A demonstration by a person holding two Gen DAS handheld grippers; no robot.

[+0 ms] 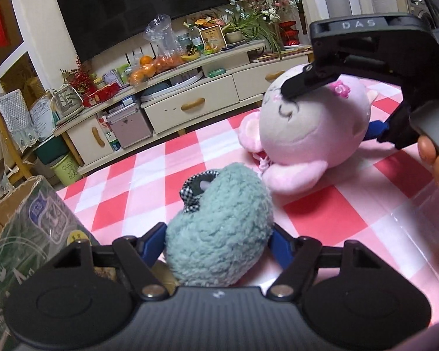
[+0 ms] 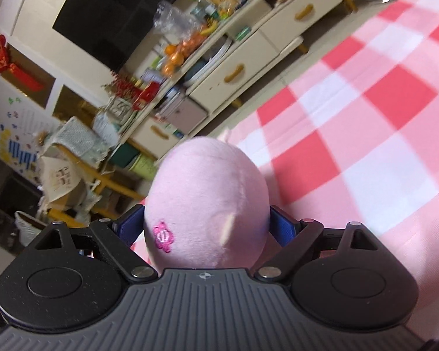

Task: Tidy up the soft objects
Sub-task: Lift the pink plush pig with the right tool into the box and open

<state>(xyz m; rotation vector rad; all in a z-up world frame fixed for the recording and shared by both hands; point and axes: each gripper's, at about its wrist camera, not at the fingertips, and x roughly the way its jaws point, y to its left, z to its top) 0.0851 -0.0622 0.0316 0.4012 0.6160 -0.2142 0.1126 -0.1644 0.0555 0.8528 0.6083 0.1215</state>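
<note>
Near the table's left edge, a teal fuzzy plush (image 1: 219,219) sits pinched between the left gripper (image 1: 219,244) pads. Farther in, toward the table's far edge, a pink plush doll (image 1: 307,122) lies with its head clamped by the right gripper (image 2: 207,225). Both toys are held but not yet stowed; a cardboard box (image 1: 23,234) stands just left, so sorting seems barely begun.
</note>
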